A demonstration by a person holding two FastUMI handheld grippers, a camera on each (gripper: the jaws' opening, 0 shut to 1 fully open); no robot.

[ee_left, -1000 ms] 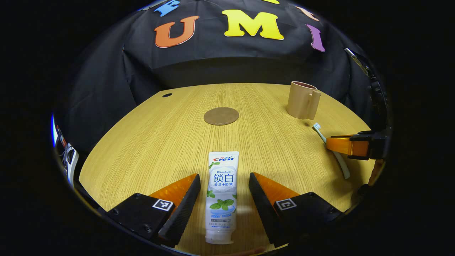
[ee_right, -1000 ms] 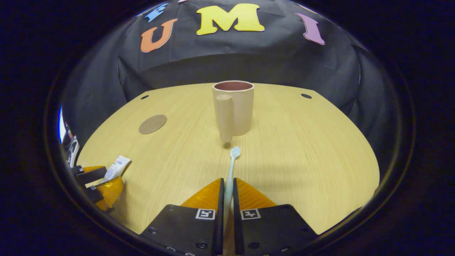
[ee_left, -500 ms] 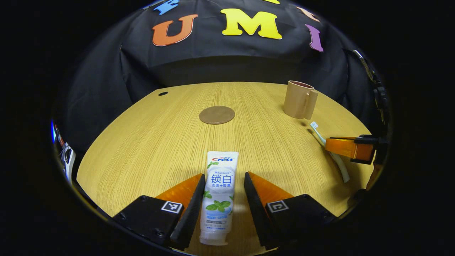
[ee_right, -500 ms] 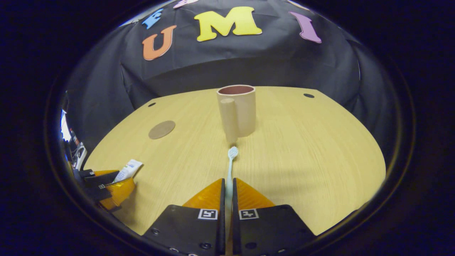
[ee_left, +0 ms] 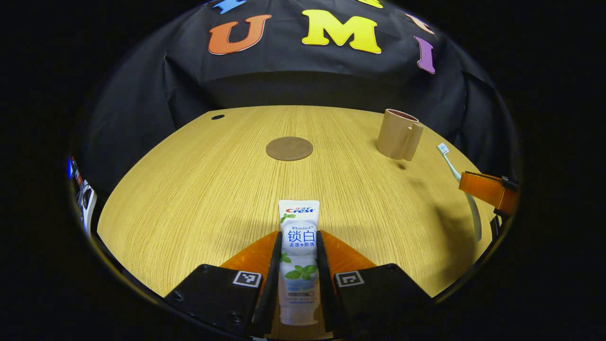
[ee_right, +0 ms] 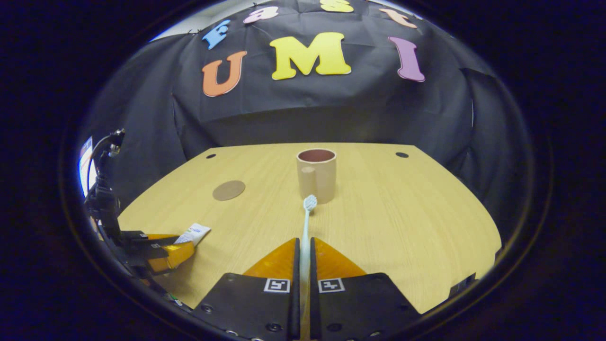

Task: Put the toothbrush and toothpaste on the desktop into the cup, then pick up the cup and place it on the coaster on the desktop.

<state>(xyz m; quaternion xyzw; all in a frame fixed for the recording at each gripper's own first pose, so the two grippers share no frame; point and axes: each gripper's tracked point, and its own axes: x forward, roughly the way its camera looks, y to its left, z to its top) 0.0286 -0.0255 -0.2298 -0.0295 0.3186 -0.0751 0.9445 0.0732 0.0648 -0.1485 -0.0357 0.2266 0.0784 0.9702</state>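
Your left tongs (ee_left: 297,246) pinch the toothpaste (ee_left: 298,255) on the worktop (ee_left: 199,189). Your right tongs (ee_right: 304,251) pinch the toothbrush (ee_right: 306,227), cup (ee_right: 316,174) at 12 o'clock.

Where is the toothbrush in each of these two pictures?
Left gripper view: the toothbrush is at the far right edge, held by the right gripper, just right of the cup.
Right gripper view: the toothbrush runs up the bottom centre from between that gripper's fingers, bristles near the cup.
Shared landmark: the cup, with the round coaster to its left.
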